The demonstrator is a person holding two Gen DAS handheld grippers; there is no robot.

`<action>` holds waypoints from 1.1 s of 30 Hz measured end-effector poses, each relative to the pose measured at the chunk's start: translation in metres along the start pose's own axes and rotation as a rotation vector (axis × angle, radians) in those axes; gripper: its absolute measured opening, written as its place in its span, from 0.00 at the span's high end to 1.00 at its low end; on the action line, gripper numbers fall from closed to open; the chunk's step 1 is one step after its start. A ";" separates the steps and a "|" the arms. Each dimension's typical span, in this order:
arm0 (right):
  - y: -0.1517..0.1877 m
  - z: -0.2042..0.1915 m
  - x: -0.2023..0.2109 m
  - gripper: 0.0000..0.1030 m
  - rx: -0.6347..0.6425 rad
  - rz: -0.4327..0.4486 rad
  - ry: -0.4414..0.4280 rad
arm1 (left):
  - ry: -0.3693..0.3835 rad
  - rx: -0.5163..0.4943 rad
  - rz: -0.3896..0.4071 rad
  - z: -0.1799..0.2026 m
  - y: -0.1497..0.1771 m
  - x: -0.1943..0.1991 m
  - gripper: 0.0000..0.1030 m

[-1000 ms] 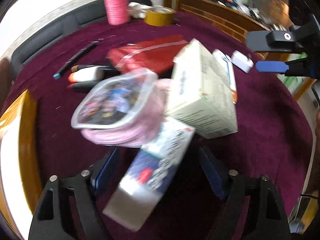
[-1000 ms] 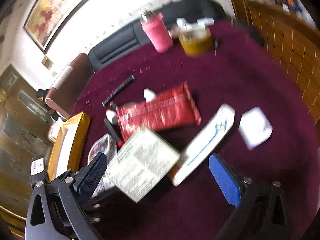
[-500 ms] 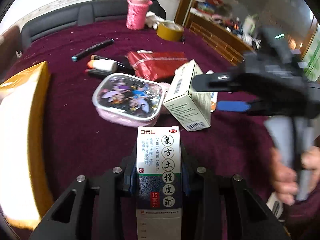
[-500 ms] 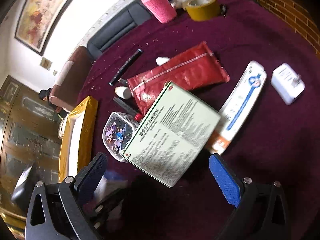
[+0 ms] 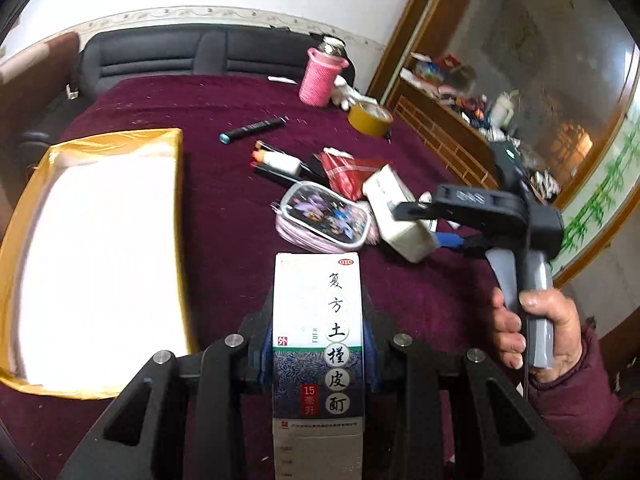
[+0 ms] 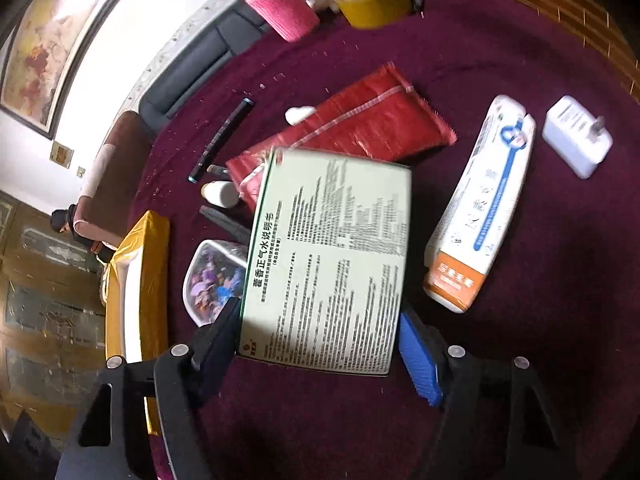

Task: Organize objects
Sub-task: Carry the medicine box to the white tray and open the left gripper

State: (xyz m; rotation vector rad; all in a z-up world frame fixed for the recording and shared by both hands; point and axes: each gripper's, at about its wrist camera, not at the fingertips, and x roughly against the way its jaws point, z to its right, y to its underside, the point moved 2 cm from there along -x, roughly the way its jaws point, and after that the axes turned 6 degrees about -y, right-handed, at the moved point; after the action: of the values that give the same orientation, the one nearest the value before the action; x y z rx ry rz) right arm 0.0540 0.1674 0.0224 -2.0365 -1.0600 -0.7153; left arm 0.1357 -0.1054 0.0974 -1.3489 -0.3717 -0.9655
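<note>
My left gripper is shut on a slim blue and white medicine box and holds it above the maroon cloth, right of the gold tray. My right gripper has its blue pads on both sides of a pale green medicine box; it also shows in the left wrist view, at that box. A clear pouch with cartoon print lies beside that box, seen too in the right wrist view.
On the cloth lie a red packet, a white and orange tube box, a white charger, pens, a yellow tape roll and a pink cup. A wooden cabinet stands at the right.
My left gripper took hold of the slim box and carried it left towards the gold tray. My right gripper came down and its jaws narrowed around the green box.
</note>
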 end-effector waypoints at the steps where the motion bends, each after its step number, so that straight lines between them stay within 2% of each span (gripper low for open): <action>1: 0.002 -0.006 0.007 0.24 0.024 0.019 -0.001 | -0.002 0.012 0.011 -0.006 -0.001 0.006 0.68; 3: 0.004 -0.019 0.022 0.25 0.067 0.053 -0.006 | -0.012 0.039 0.038 -0.021 -0.007 0.021 0.68; 6: 0.005 -0.041 0.039 0.25 0.104 0.081 -0.064 | -0.051 0.064 0.074 -0.044 -0.015 0.041 0.68; 9: 0.006 -0.073 0.042 0.25 0.143 0.071 -0.146 | -0.104 0.081 0.097 -0.070 -0.029 0.056 0.68; 11: 0.007 -0.104 0.040 0.25 0.193 0.054 -0.192 | -0.169 0.079 0.116 -0.087 -0.041 0.063 0.68; 13: 0.008 -0.135 0.032 0.25 0.241 0.035 -0.227 | -0.200 0.086 0.112 -0.103 -0.052 0.063 0.68; 18: 0.013 -0.201 -0.004 0.25 0.313 -0.017 -0.281 | -0.284 0.103 0.057 -0.141 -0.082 0.033 0.68; 22: 0.009 -0.245 -0.061 0.25 0.344 -0.053 -0.242 | -0.335 0.103 0.014 -0.165 -0.105 -0.006 0.68; 24: 0.006 -0.255 -0.086 0.25 0.336 -0.068 -0.221 | -0.365 0.103 -0.004 -0.179 -0.116 -0.029 0.68; 28: -0.003 -0.261 -0.138 0.25 0.295 -0.100 -0.172 | -0.376 0.141 -0.038 -0.208 -0.127 -0.066 0.68; 33: -0.012 -0.261 -0.174 0.25 0.267 -0.107 -0.125 | -0.384 0.156 -0.058 -0.225 -0.132 -0.101 0.68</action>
State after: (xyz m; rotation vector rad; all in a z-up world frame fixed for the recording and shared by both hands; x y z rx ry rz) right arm -0.0812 -0.1140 0.0517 -1.8245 -1.2721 -0.4744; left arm -0.0889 -0.2670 0.0563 -1.3838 -0.7658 -0.7051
